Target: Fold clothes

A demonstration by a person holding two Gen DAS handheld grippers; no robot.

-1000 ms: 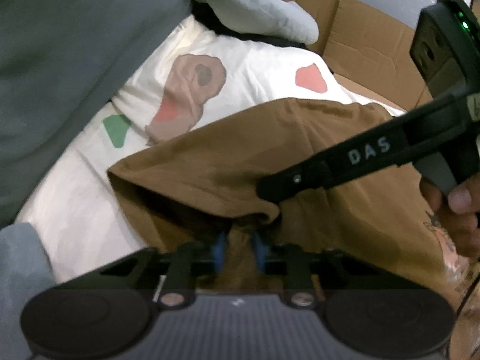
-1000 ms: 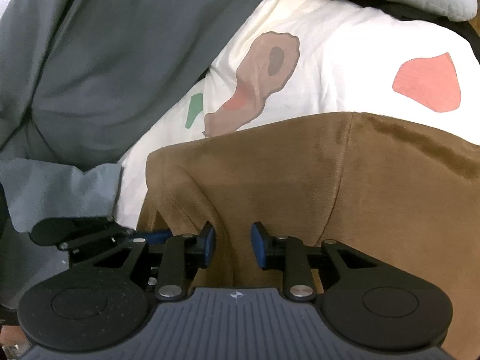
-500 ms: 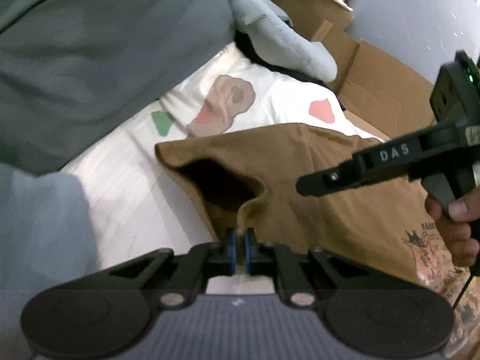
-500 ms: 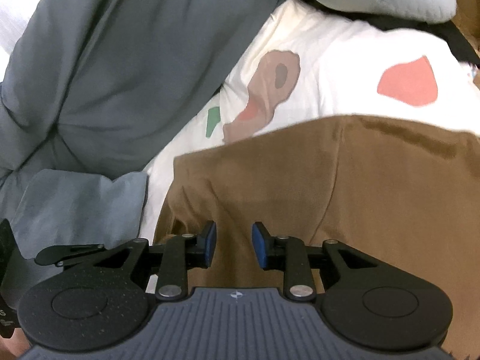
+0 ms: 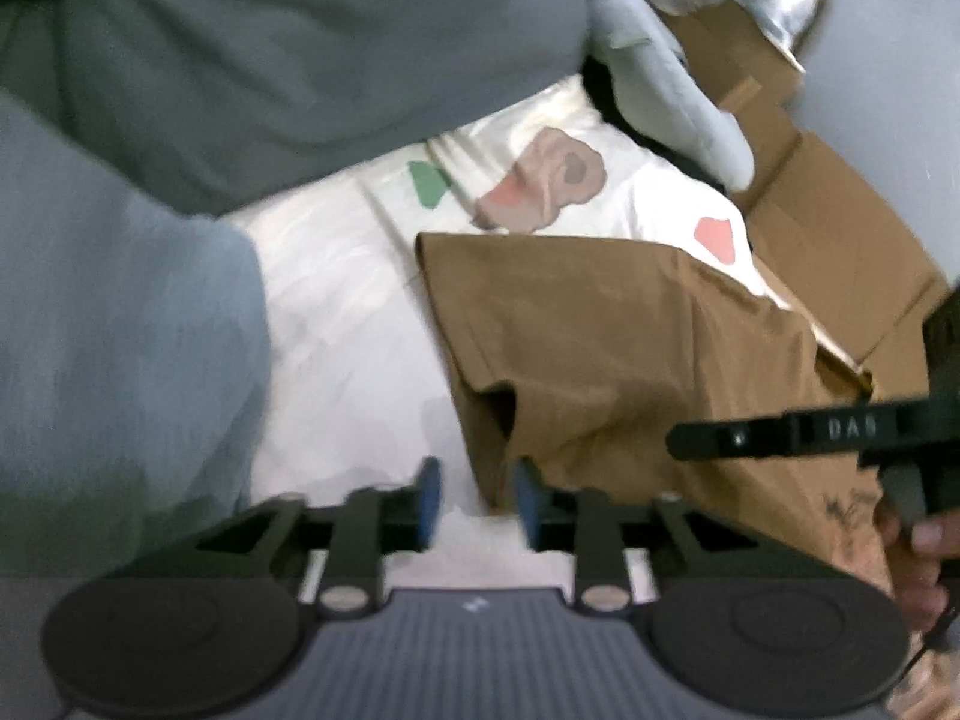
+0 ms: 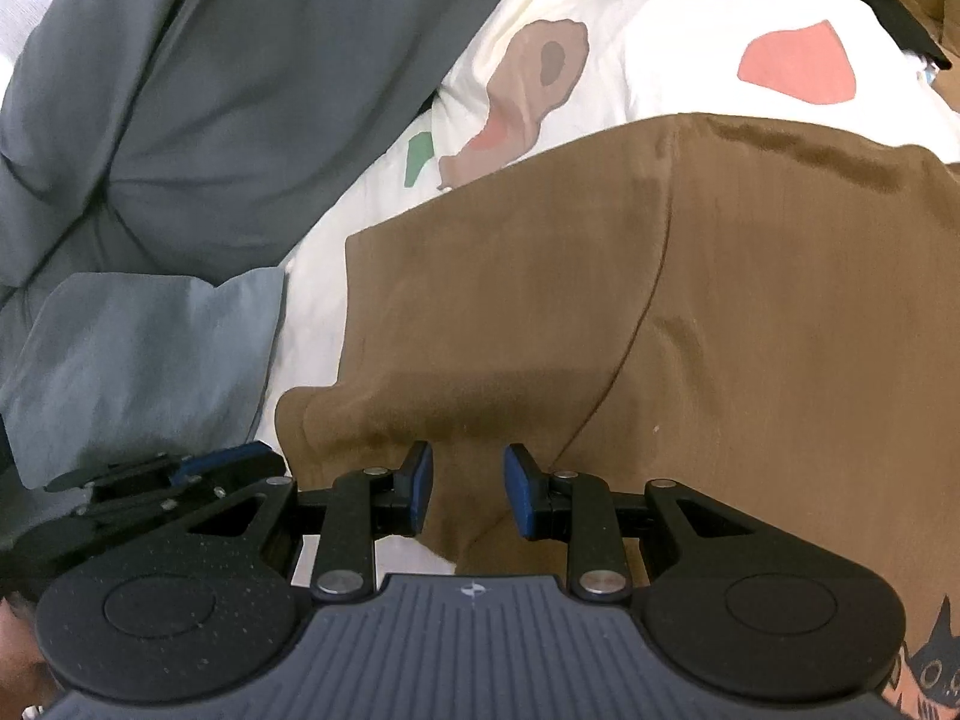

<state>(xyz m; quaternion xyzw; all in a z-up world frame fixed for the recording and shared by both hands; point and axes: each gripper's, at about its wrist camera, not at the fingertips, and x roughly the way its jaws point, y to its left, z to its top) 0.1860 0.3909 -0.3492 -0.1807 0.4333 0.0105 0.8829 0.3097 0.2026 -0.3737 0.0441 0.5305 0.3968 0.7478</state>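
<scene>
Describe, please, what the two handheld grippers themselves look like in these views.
Both grippers, left and right, are black linkage frames with silver pivot pins, blue finger pads and a grey ribbed base. Seen side-on, the right one bears white "DAS" lettering.

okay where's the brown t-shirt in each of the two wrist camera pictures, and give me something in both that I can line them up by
Left wrist view: the brown t-shirt lies centre to lower right, on the white sheet.
Right wrist view: it fills the centre and right, running under the right gripper.
Shared landmark: the brown and pink blotch print on the sheet, just beyond the shirt's far edge.
</scene>
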